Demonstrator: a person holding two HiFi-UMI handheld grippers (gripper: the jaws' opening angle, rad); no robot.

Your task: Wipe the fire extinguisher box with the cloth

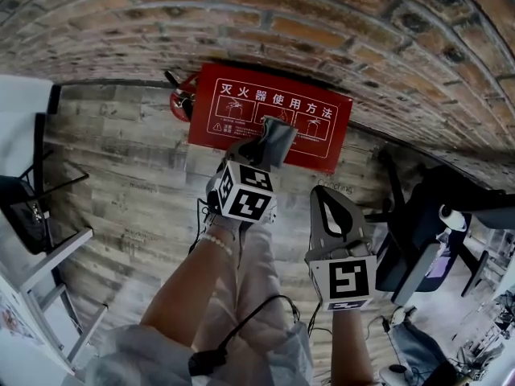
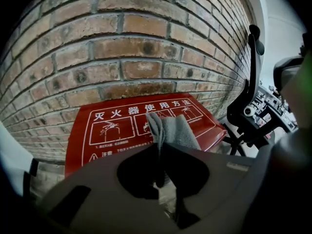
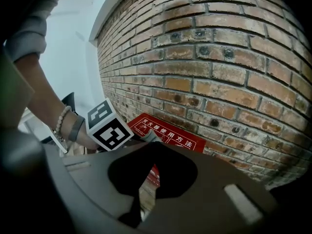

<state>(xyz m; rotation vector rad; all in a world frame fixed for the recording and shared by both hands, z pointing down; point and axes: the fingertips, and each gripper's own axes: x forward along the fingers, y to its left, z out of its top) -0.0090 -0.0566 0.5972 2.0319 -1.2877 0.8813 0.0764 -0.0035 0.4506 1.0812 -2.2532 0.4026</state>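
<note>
Left gripper point(image 1: 259, 158) clamped on cloth point(image 1: 279, 137). Free end over lid of red box point(image 1: 233, 107) at wall point(image 1: 338, 22) foot, likely poised to wipe. Contact unclear. Right gripper point(image 1: 328, 199) jaws together, empty, kept aside.

Grey cloth point(image 2: 178, 133) before red extinguisher box point(image 2: 112, 130)

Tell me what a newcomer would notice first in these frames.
The red fire extinguisher box with white print, standing on the wood floor against the brick wall, draws the eye first. Next is the grey cloth pinched in the left gripper, held in front of the box's printed face. The right gripper sits lower to the right, jaws together and empty.
</note>
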